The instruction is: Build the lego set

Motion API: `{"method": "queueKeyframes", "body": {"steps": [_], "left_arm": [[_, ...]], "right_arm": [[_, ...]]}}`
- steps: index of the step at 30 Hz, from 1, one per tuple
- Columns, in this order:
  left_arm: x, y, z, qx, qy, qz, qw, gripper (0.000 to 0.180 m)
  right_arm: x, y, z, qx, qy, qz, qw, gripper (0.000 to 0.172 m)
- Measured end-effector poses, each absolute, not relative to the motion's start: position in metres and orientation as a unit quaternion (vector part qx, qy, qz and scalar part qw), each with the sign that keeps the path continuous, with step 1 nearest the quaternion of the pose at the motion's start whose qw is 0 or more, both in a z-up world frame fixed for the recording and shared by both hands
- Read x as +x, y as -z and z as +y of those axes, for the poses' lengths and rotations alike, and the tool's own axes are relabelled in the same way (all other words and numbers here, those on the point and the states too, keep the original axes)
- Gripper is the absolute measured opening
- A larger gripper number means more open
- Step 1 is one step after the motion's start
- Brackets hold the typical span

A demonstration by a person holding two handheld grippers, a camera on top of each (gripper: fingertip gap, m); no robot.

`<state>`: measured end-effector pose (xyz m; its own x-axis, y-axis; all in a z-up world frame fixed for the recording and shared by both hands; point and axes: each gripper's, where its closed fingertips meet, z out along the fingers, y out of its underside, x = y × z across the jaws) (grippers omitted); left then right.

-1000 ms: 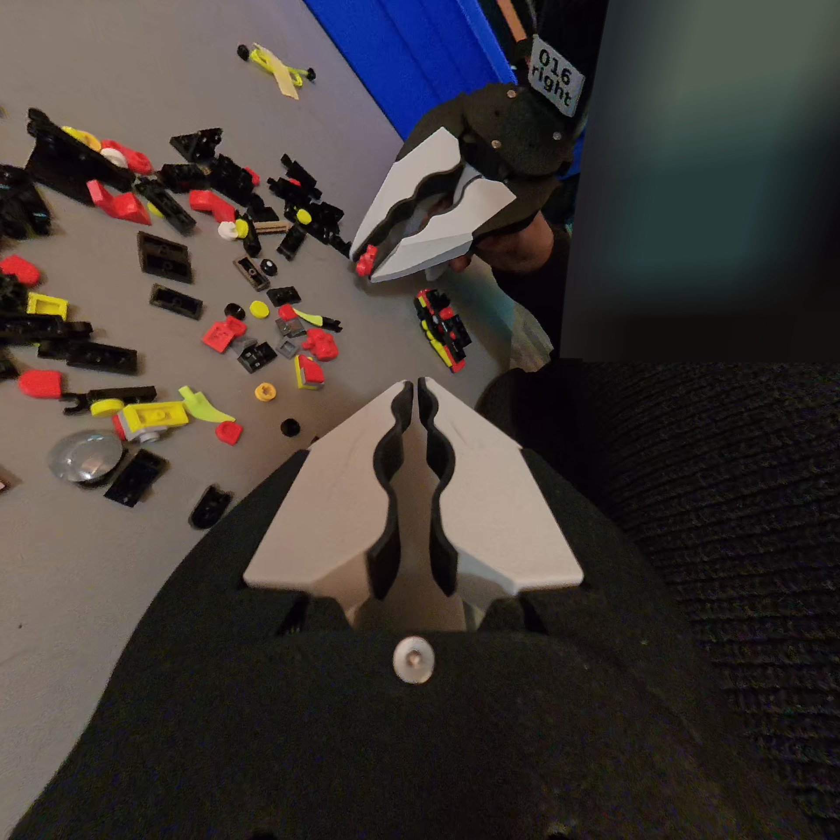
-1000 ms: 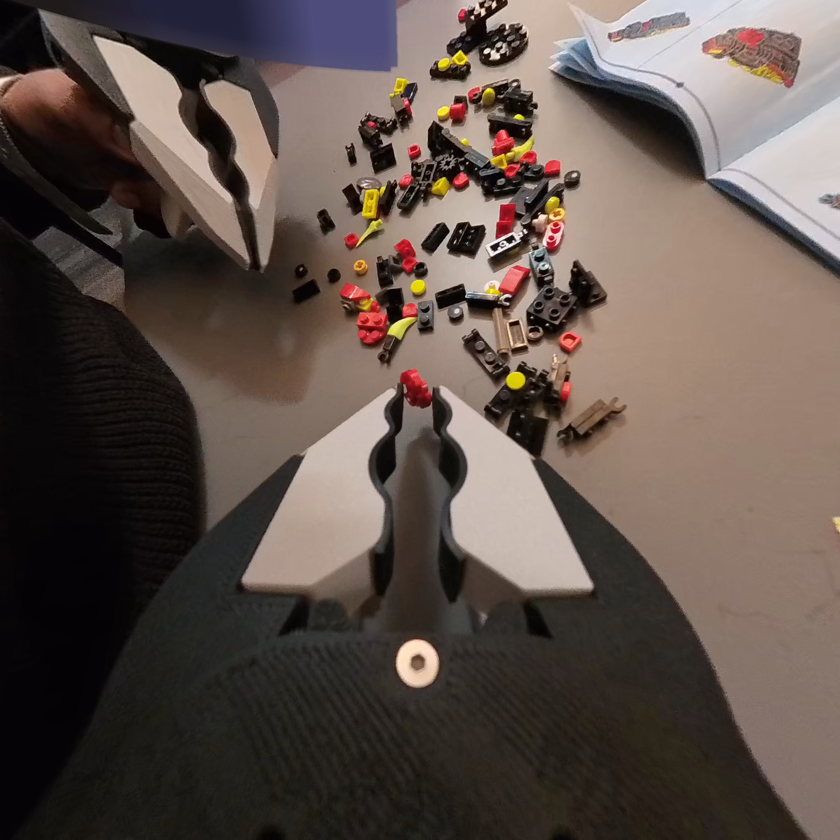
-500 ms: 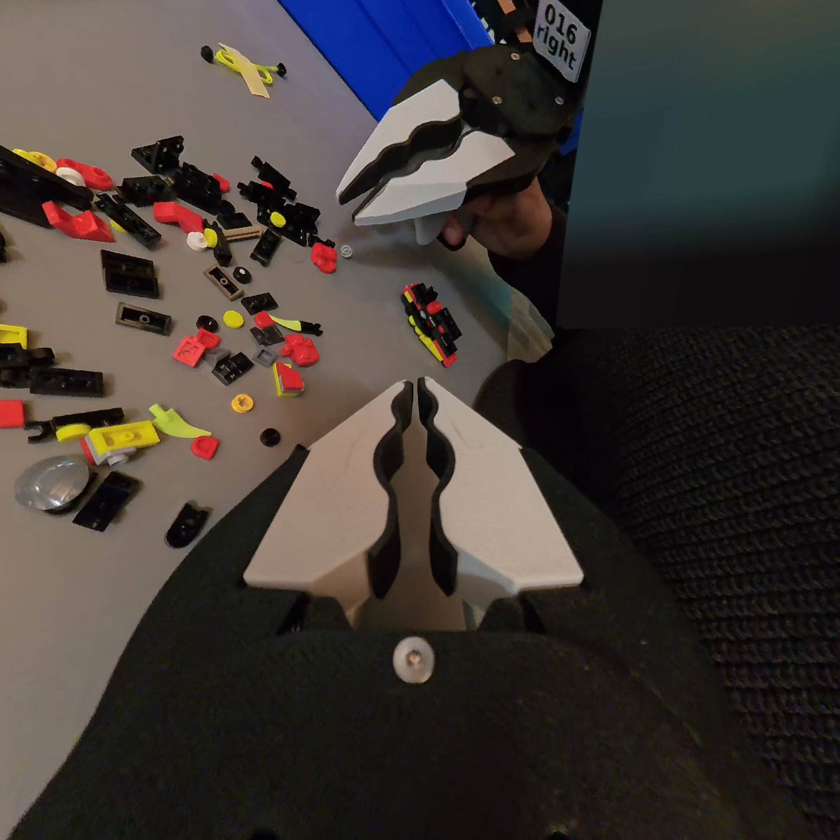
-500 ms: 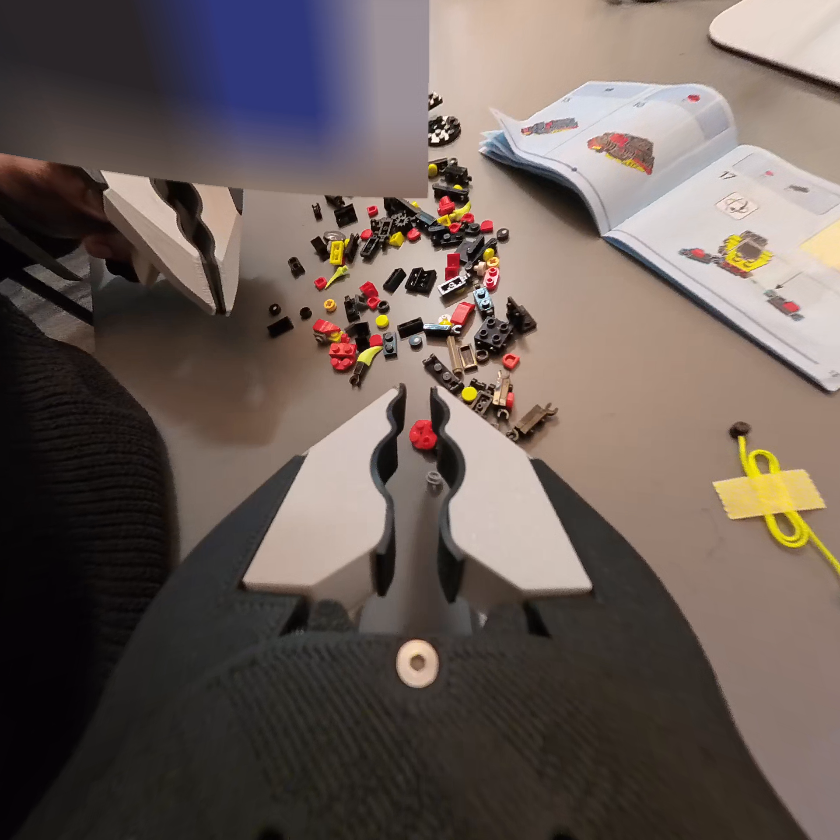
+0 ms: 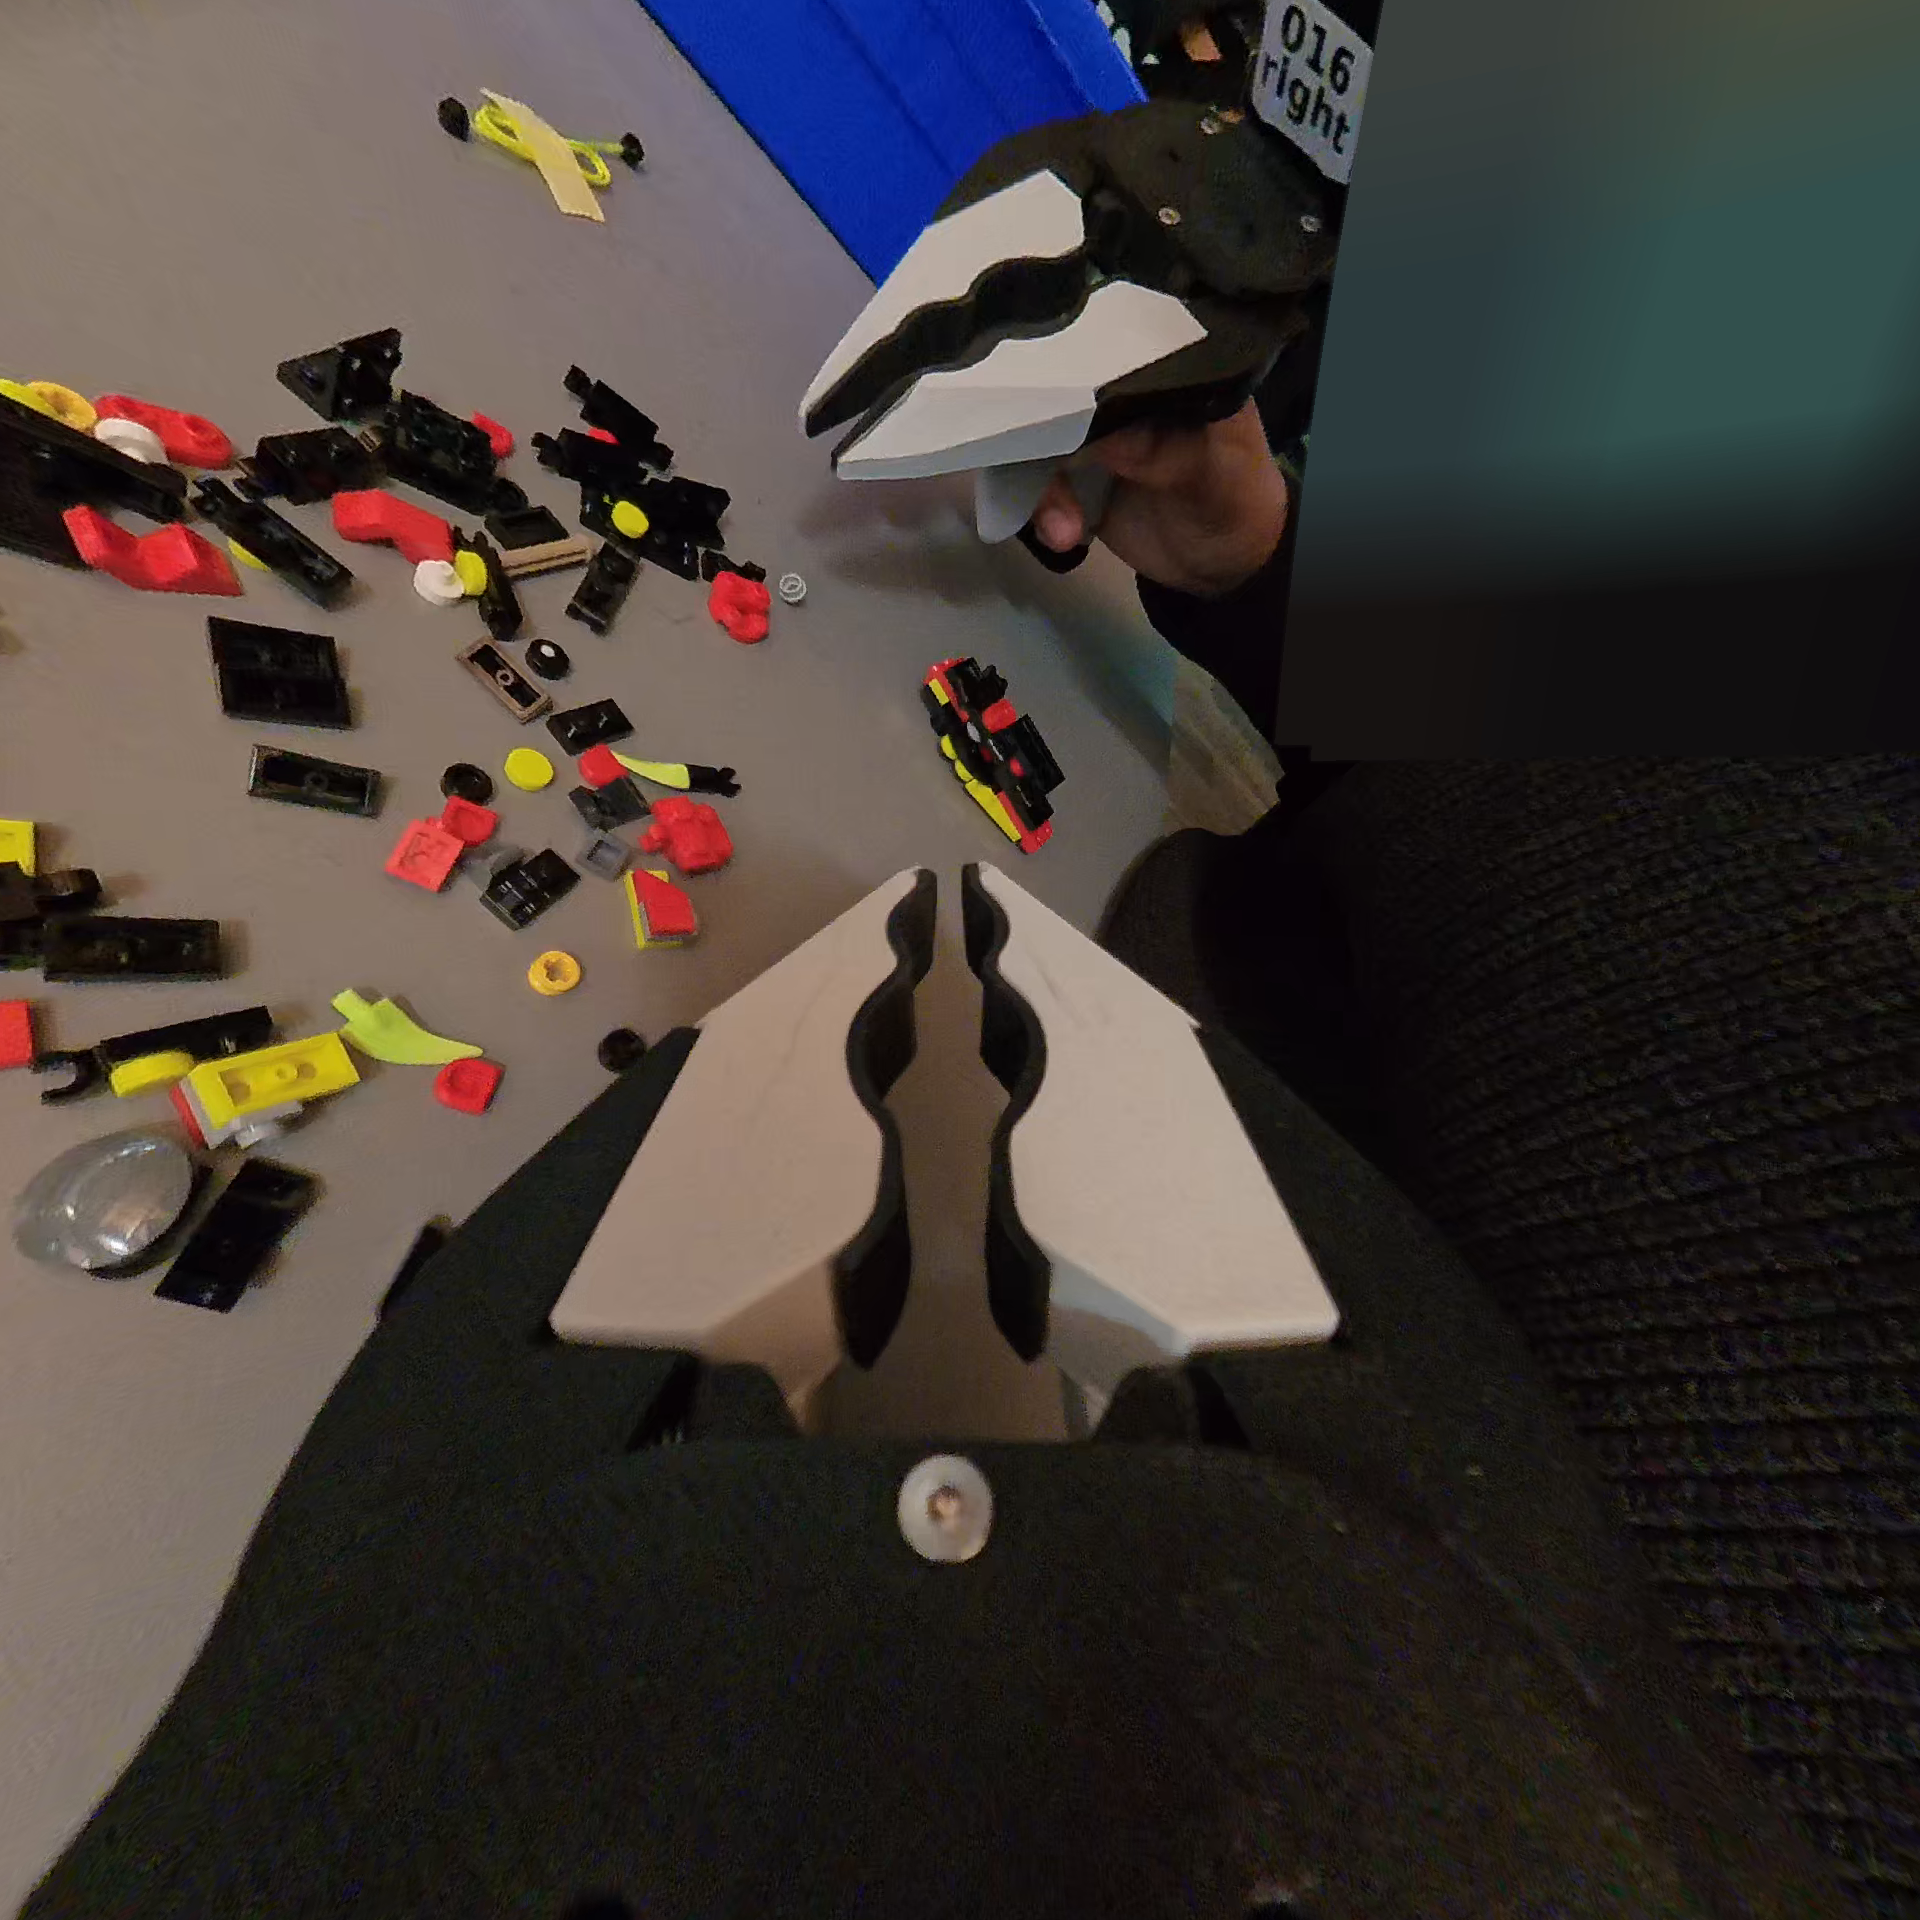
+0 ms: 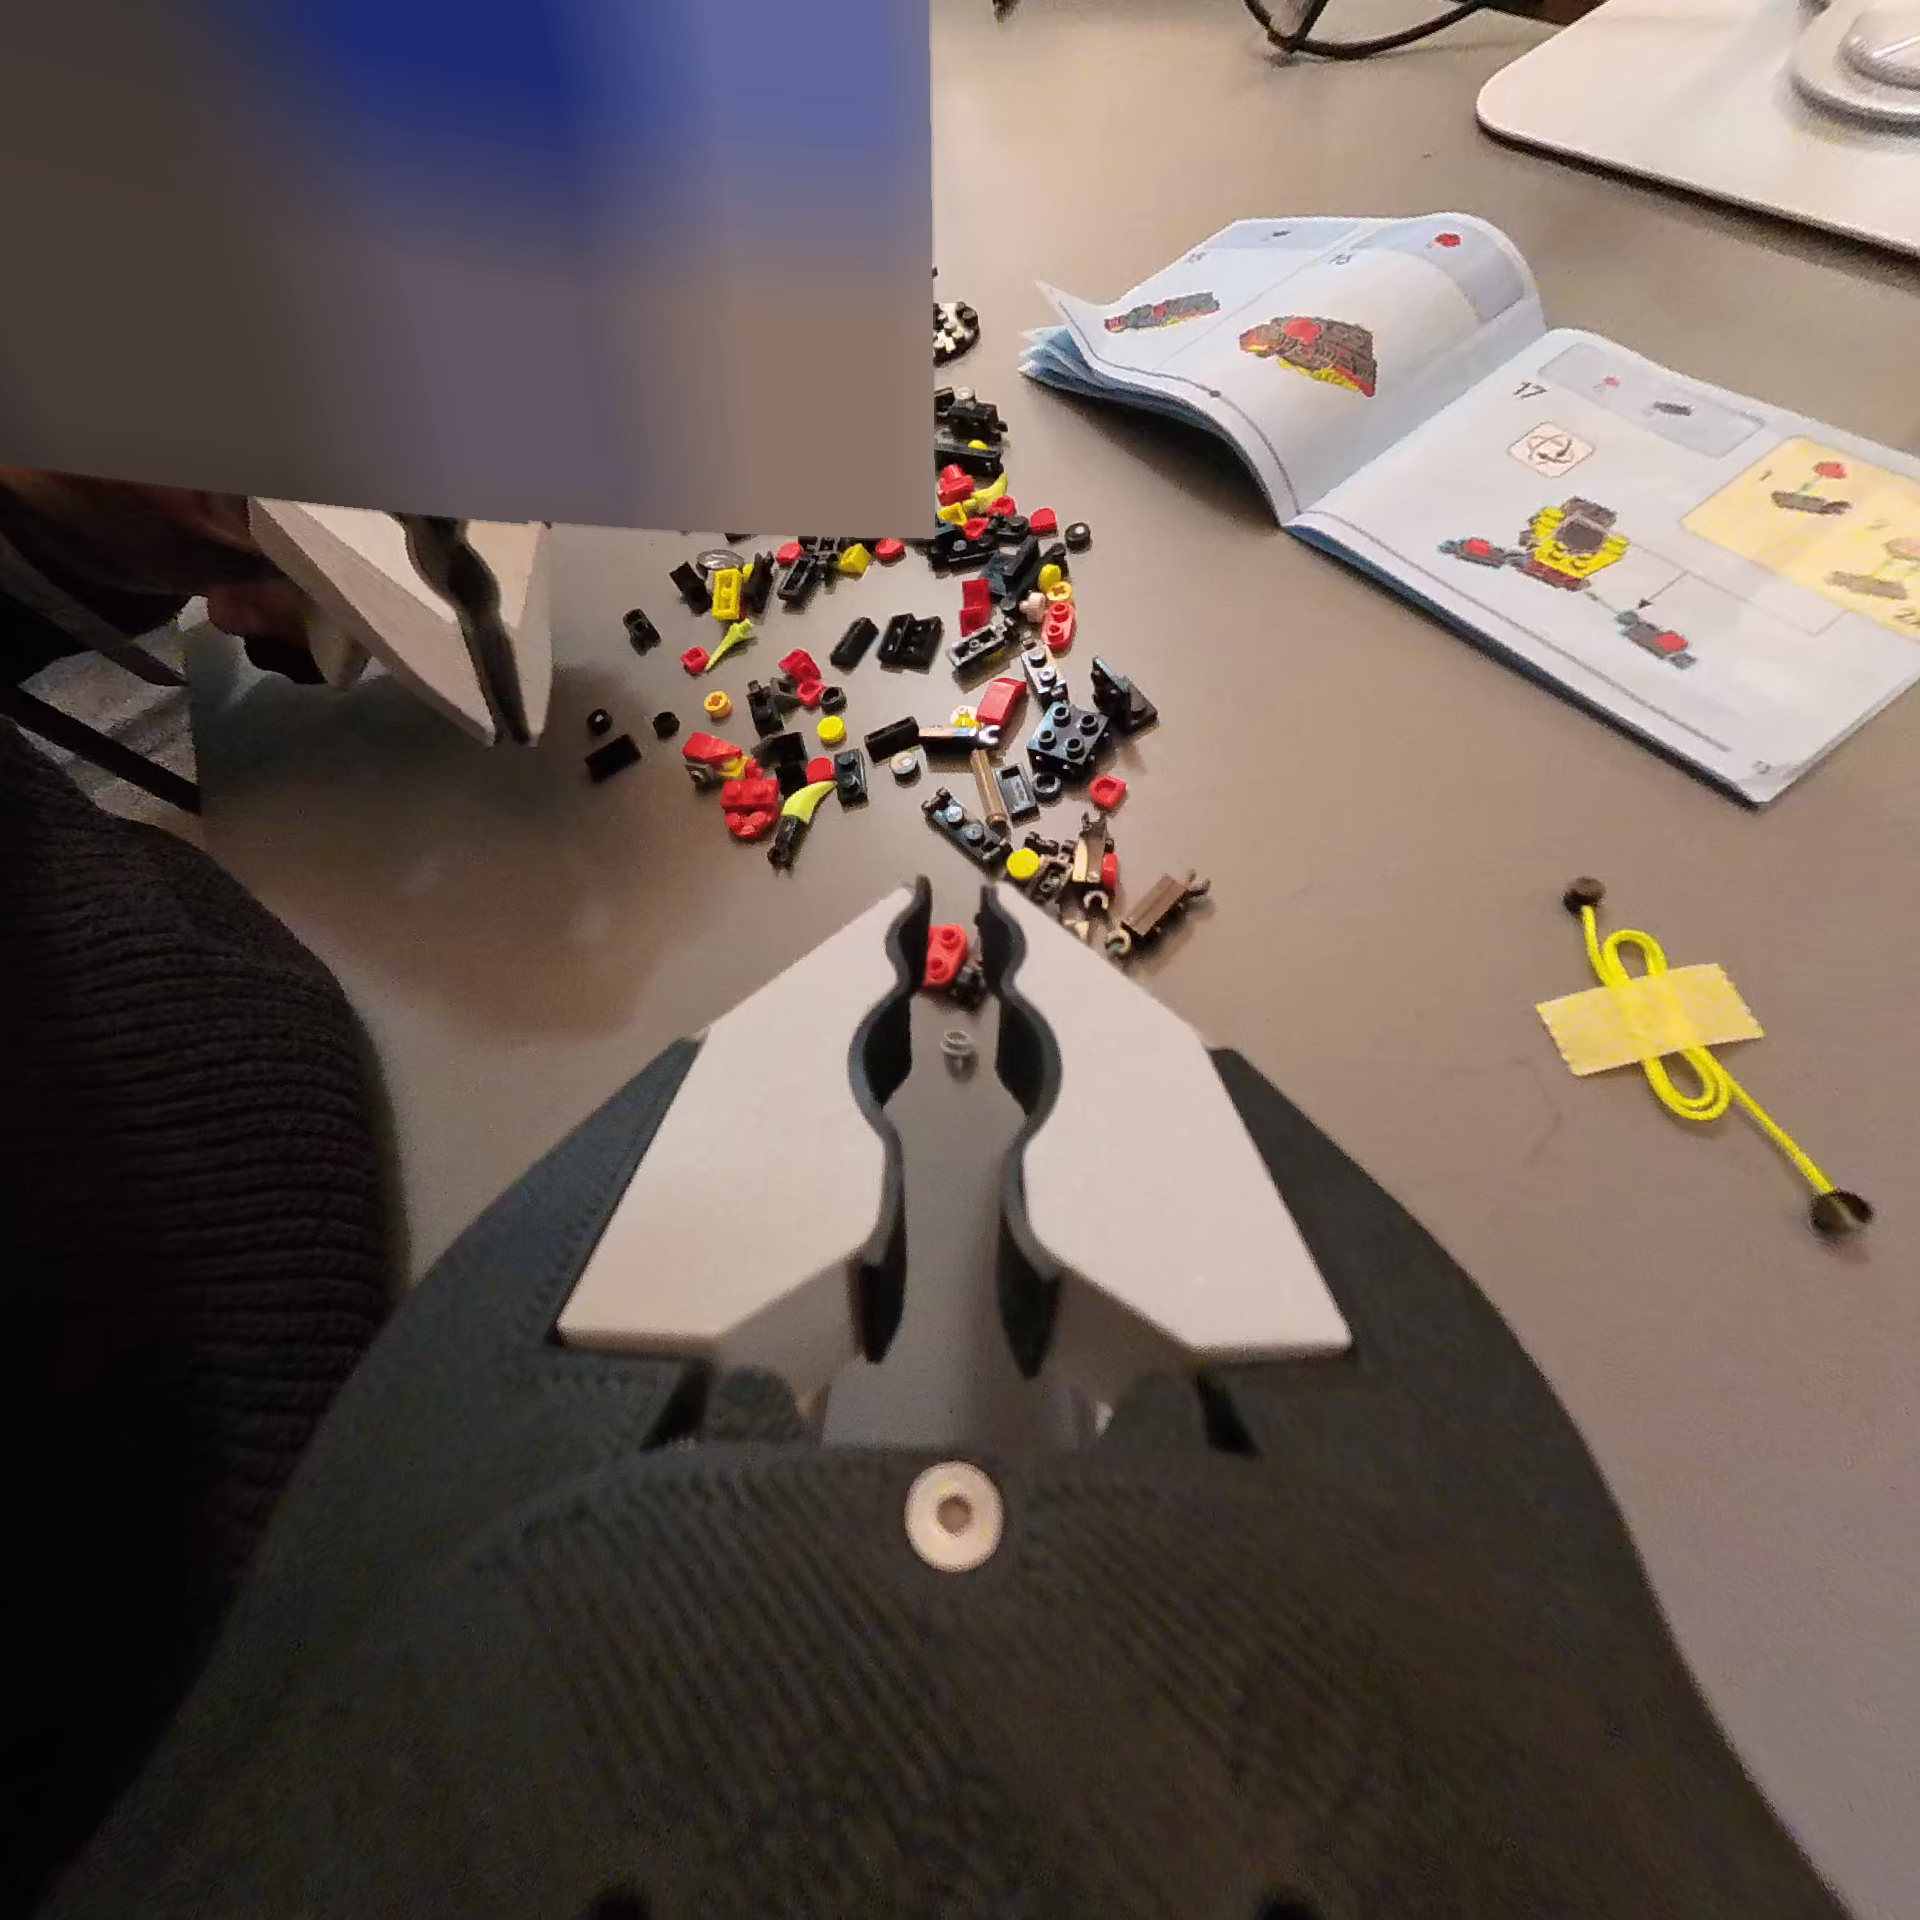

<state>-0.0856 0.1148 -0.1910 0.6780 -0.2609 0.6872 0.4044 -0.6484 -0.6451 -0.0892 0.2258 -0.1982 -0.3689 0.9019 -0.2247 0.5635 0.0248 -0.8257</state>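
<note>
Two claws over a grey surface (image 6: 1351, 935) strewn with small toy bricks

The right claw (image 6: 951, 904) hangs above the surface, slightly parted and holding nothing; a red brick (image 6: 945, 951) lies on the surface below, seen through its gap. The left claw (image 5: 948, 883) is nearly closed and bare, a small black, red and yellow assembly (image 5: 992, 750) at its 12 o'clock. An open booklet (image 6: 1507, 468) lies at 2 o'clock from the right claw.
</note>
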Motion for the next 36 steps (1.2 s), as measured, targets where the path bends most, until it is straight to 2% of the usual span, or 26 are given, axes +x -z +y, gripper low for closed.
{"method": "queueKeyframes", "body": {"steps": [9,16,21,31,36], "left_arm": [[-0.085,0.193,0.119,-0.817,0.401,-0.048,0.411,0.010],[-0.082,0.195,0.119,-0.825,0.387,-0.038,0.410,0.013],[-0.079,0.198,0.119,-0.832,0.377,-0.030,0.405,0.013],[-0.071,0.203,0.122,-0.841,0.370,-0.018,0.393,0.013],[-0.071,0.204,0.121,-0.844,0.364,-0.015,0.394,0.013]], "right_arm": [[-0.090,0.219,0.211,-0.521,-0.410,-0.729,0.172,0.009],[-0.094,0.235,0.210,-0.525,-0.351,-0.751,0.193,0.008],[-0.092,0.234,0.209,-0.545,-0.374,-0.732,0.162,0.004],[-0.090,0.223,0.207,-0.532,-0.374,-0.737,0.185,0.000],[-0.090,0.224,0.210,-0.530,-0.369,-0.740,0.188,0.012]]}}
